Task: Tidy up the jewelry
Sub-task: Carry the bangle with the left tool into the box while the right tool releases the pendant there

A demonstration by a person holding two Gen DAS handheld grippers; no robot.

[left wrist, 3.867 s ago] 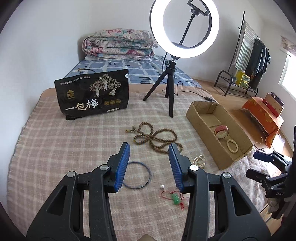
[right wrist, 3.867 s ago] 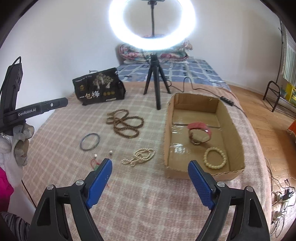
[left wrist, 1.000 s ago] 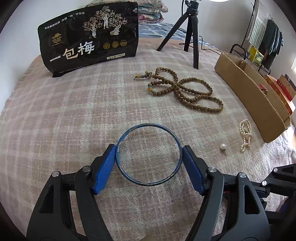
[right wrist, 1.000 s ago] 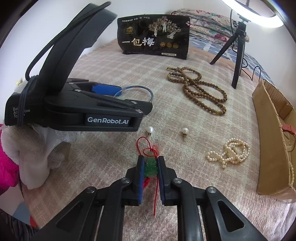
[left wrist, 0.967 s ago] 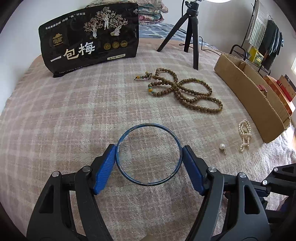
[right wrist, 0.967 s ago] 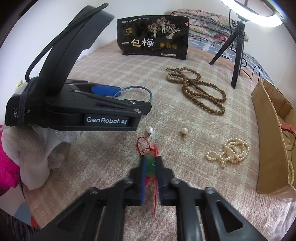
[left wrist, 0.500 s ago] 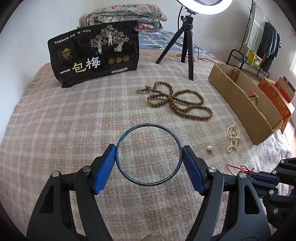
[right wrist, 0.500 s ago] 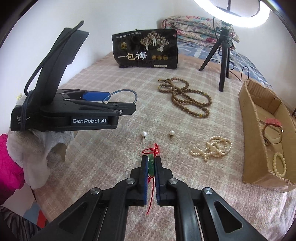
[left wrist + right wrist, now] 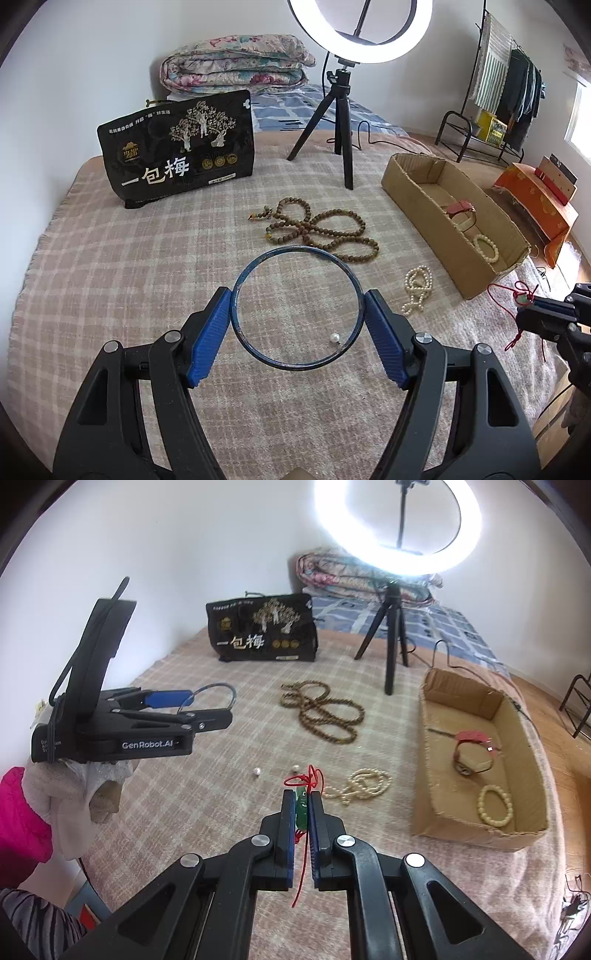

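My left gripper (image 9: pixel 296 310) is shut on a blue bangle (image 9: pixel 291 254), held flat above the checked blanket; it also shows in the right wrist view (image 9: pixel 207 698). My right gripper (image 9: pixel 302 805) is shut on a green pendant (image 9: pixel 301 810) with a red cord (image 9: pixel 310 777), lifted off the blanket. A brown bead necklace (image 9: pixel 321 230), a white pearl string (image 9: pixel 417 282) and two loose pearls (image 9: pixel 256 771) lie on the blanket. The cardboard box (image 9: pixel 424 775) at the right holds a red-strap watch (image 9: pixel 472 751) and a cream bead bracelet (image 9: pixel 495 806).
A black snack bag (image 9: pixel 177 155) stands at the back left. A ring light on a black tripod (image 9: pixel 341 129) stands behind the necklace. Folded quilts (image 9: pixel 236 64) lie at the back. A clothes rack (image 9: pixel 502 92) and an orange box (image 9: pixel 535 199) stand at the right.
Both grippers have risen off the blanket with their loads, the bangle and the pendant, and pulled back so more of the room and the box interior shows.
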